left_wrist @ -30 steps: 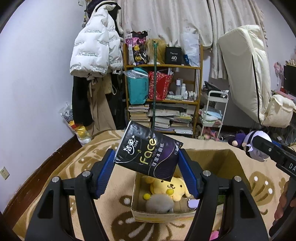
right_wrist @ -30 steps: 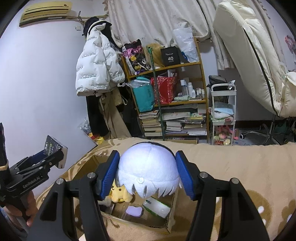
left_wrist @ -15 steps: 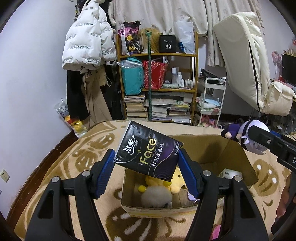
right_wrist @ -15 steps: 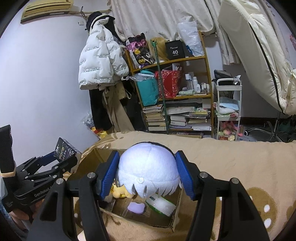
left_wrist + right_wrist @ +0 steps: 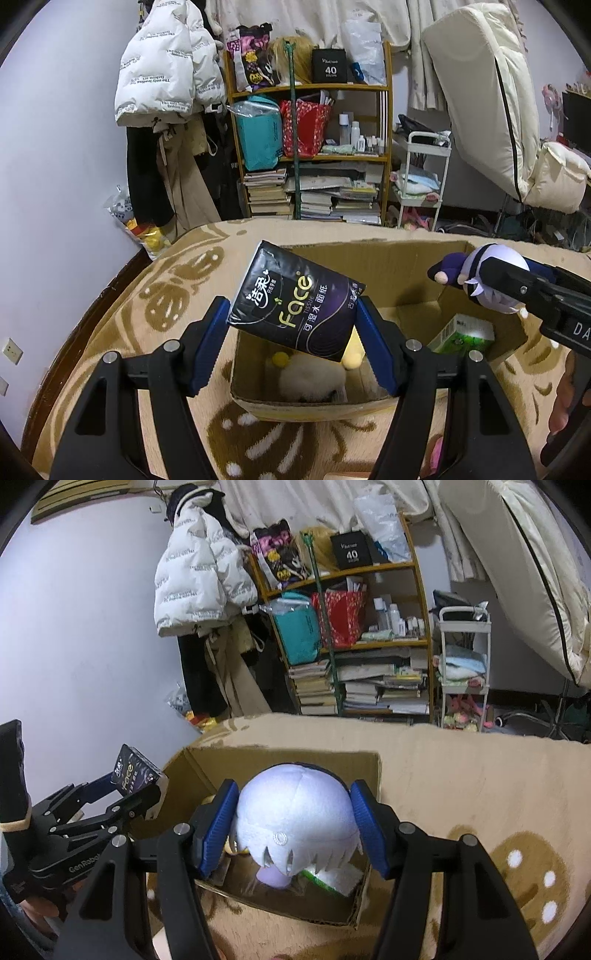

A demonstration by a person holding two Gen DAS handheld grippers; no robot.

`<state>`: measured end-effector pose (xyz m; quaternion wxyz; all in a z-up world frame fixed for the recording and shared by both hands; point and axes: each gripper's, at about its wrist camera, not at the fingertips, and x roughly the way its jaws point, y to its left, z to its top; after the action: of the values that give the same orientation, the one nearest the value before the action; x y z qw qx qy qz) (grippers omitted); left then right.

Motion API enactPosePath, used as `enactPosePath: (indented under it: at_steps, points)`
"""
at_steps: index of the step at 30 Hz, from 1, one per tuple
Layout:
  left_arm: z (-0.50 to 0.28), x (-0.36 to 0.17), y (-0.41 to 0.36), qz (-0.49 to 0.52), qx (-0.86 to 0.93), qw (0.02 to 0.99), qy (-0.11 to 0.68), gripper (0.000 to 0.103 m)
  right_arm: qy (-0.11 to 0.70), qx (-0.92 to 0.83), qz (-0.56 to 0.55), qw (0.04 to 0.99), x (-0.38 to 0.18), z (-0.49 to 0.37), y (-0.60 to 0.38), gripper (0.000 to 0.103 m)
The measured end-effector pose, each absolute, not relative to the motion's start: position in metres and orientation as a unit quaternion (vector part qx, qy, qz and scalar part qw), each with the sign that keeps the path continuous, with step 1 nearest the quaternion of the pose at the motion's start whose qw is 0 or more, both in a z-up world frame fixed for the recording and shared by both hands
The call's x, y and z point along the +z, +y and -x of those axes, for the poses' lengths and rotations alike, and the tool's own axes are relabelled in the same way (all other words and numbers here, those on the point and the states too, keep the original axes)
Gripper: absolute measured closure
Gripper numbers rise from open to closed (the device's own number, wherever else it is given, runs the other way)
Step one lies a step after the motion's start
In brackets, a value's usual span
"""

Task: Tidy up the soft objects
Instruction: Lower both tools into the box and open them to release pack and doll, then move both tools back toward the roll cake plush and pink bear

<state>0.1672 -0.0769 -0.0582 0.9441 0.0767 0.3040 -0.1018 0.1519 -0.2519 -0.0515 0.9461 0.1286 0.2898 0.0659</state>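
Left gripper (image 5: 293,347) clamps one black Face tissue pack (image 5: 295,301), tilted, above cardboard box (image 5: 388,258). Right gripper (image 5: 293,829) squeezes one white-haired plush doll (image 5: 295,819) over same box. Inside: one yellow plush (image 5: 351,360), one green tissue pack (image 5: 463,336).

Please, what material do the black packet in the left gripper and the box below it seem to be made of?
The black tissue packet looks like thin glossy plastic film: it shines and wrinkles at its corners. The box appears to be plain brown corrugated cardboard, matte, with raw cut edges and folded flaps.
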Motion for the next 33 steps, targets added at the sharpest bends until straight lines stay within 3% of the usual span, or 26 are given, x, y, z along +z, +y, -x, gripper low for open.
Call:
enactPosePath:
  at_steps: [19,22,25,27,33]
  points:
    - [-0.167,-0.070,-0.080,-0.091,-0.088,0.935,0.331,0.032,0.311,0.057,-0.136,0.939,-0.061,-0.156,-0.259,0.036]
    - [-0.167,-0.064,-0.075,-0.084,-0.082,0.939,0.324,0.024,0.312,0.058,-0.137,0.938,-0.060,-0.156,-0.261,0.036]
    - [-0.163,-0.058,-0.069,-0.078,-0.076,0.942,0.318,0.022,0.311,0.057,-0.138,0.938,-0.058,-0.155,-0.262,0.034]
    - [-0.162,-0.056,-0.065,-0.074,-0.073,0.943,0.317,0.020,0.306,0.056,-0.140,0.940,-0.056,-0.153,-0.263,0.025]
    - [-0.154,-0.046,-0.054,-0.067,-0.055,0.948,0.308,0.007,0.295,0.053,-0.147,0.943,-0.047,-0.146,-0.267,0.022]
